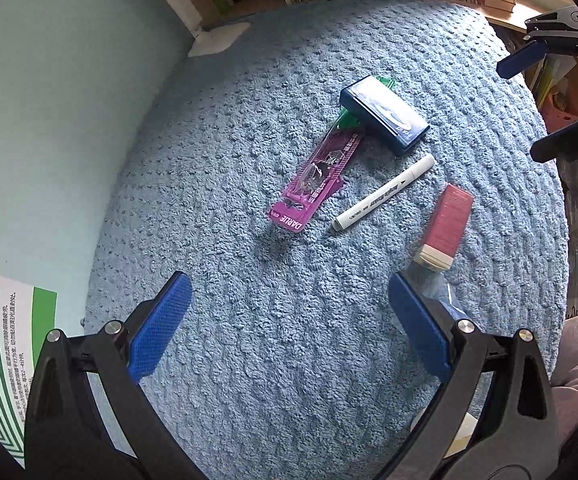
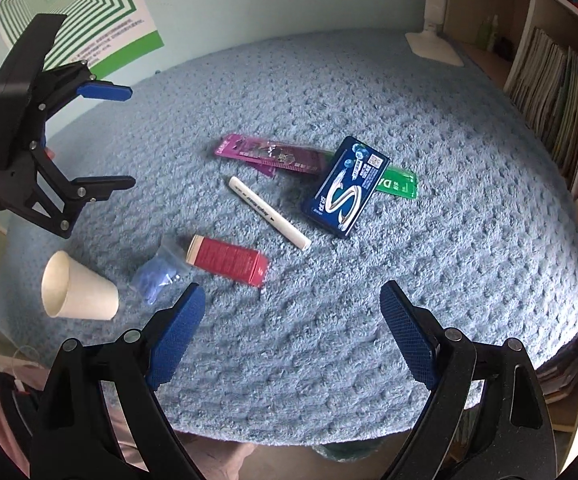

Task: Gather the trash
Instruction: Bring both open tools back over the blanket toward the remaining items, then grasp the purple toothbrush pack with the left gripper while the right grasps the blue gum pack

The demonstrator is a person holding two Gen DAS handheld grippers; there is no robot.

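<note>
Several items lie on a blue towel-covered table (image 2: 369, 300): a purple wrapper (image 1: 315, 178) (image 2: 273, 154), a green wrapper (image 2: 399, 184) under a dark blue gum pack (image 1: 385, 114) (image 2: 347, 186), a white marker (image 1: 385, 193) (image 2: 269, 212), a red box (image 1: 445, 228) (image 2: 229, 260), a small clear bag with blue bits (image 2: 159, 276), and a white paper cup (image 2: 79, 288) on its side. My left gripper (image 1: 289, 292) (image 2: 129, 136) is open and empty, above the table's left part. My right gripper (image 2: 293, 300) (image 1: 523, 104) is open and empty, near the front edge.
A green-striped poster (image 2: 73, 12) hangs on the pale wall. Shelves with books (image 2: 549, 88) stand at the right. A white lamp base (image 2: 433, 46) sits at the table's far corner.
</note>
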